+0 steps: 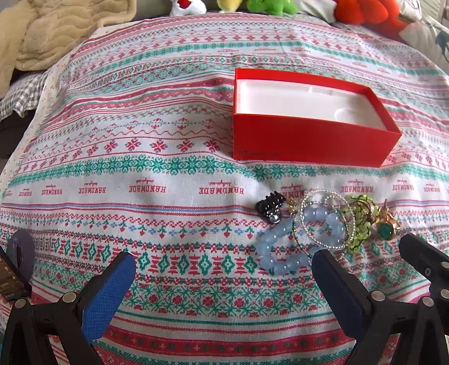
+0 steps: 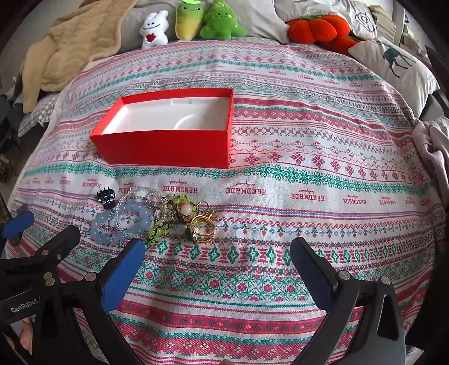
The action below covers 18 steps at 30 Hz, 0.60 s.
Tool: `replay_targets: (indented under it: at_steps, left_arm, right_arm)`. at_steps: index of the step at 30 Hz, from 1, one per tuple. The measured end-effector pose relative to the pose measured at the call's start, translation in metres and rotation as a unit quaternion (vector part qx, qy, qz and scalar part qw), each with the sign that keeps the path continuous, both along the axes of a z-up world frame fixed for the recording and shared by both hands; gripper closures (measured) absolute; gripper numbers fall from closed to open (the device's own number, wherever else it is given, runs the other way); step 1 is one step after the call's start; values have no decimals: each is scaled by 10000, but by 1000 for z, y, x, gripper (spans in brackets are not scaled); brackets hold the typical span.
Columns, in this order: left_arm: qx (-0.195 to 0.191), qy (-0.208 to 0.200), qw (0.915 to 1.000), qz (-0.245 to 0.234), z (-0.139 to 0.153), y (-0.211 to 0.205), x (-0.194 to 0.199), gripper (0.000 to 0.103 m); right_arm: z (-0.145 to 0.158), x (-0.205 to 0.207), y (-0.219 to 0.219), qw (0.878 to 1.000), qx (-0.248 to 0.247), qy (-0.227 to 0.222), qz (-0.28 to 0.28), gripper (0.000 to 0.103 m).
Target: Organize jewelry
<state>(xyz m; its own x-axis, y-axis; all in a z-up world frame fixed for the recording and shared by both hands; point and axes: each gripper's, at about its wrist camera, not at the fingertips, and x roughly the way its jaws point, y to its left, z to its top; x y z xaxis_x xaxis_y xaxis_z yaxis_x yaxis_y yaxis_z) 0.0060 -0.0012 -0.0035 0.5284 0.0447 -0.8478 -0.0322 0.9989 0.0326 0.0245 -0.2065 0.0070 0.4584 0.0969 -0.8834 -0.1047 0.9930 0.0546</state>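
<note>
Heaped in a small tangle on the patterned bedspread (image 2: pixel 308 140): a pale blue bead bracelet (image 2: pixel 112 224), a clear beaded bangle (image 2: pixel 125 201) lying over it, a yellow-green beaded piece (image 2: pixel 160 231), gold rings (image 2: pixel 203 228) with a green stone, and a black claw clip (image 2: pixel 106 195). Sitting at about 10 o'clock of the right gripper (image 2: pixel 217 252), just beyond its left finger. From the left wrist view, same pile at 1 o'clock of the left gripper (image 1: pixel 224 266): blue bracelet (image 1: pixel 276 247) touching the right fingertip, clip (image 1: pixel 270 206) at the pile's 10 o'clock edge, green beads (image 1: pixel 357 221) and gold rings (image 1: pixel 385 224) at its 3 o'clock side.

Beyond the pile, at 12 o'clock of it and apart: an open red box (image 2: pixel 168 148) with a white moulded liner, holding nothing.

Both sets of jaws spread wide, gripping nothing, hovering low over the bedspread, side by side.

Further out, at the bed's far edge: a white plush (image 2: pixel 154 28), two green plushes (image 2: pixel 207 19), an orange pumpkin plush (image 2: pixel 317 28), a deer pillow (image 2: pixel 393 64) at 2 o'clock, a beige blanket (image 2: pixel 70 47) at 10 o'clock.
</note>
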Motion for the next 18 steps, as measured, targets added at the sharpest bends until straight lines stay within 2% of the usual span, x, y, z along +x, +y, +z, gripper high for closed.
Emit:
replay_targets:
  at_steps: [18]
  left_arm:
    - [3,5,10000,11,0,-2,1,0]
  right_arm:
    - [-1,0,0,10000,-9,9,6,0]
